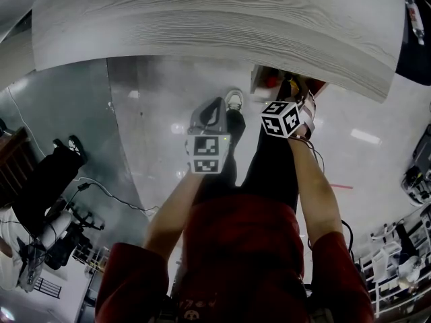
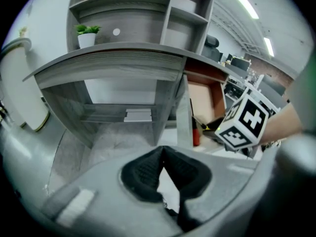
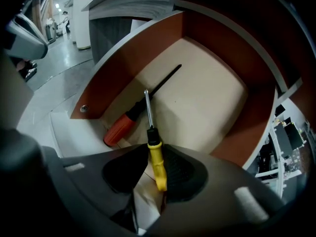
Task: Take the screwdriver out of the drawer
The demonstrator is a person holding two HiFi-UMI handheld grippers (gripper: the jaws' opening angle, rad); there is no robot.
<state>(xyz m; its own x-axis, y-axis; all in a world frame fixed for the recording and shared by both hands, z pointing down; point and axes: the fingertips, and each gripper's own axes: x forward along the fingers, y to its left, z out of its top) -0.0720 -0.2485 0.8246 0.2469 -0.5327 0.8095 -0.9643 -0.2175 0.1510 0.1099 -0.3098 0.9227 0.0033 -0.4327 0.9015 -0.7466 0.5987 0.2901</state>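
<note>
A yellow-handled screwdriver [image 3: 156, 162] lies in the open drawer [image 3: 197, 98], its thin metal shaft pointing away from me. My right gripper [image 3: 154, 168] is shut on its yellow handle, the handle running between the two pads. Beside it an orange-handled screwdriver [image 3: 121, 127] with a black shaft rests against the drawer's left wall. In the head view the right gripper [image 1: 300, 89] reaches down into the drawer [image 1: 259, 79] under the desk edge. My left gripper [image 1: 214, 108] hangs to its left over the floor, shut with nothing in it [image 2: 163, 154].
The curved grey wood desk top [image 1: 202, 25] overhangs the drawer. A potted plant [image 2: 88, 33] stands on the shelf unit behind it. The person's legs and a shoe [image 1: 234, 99] are below the grippers. Black equipment [image 1: 47, 180] stands on the floor at the left.
</note>
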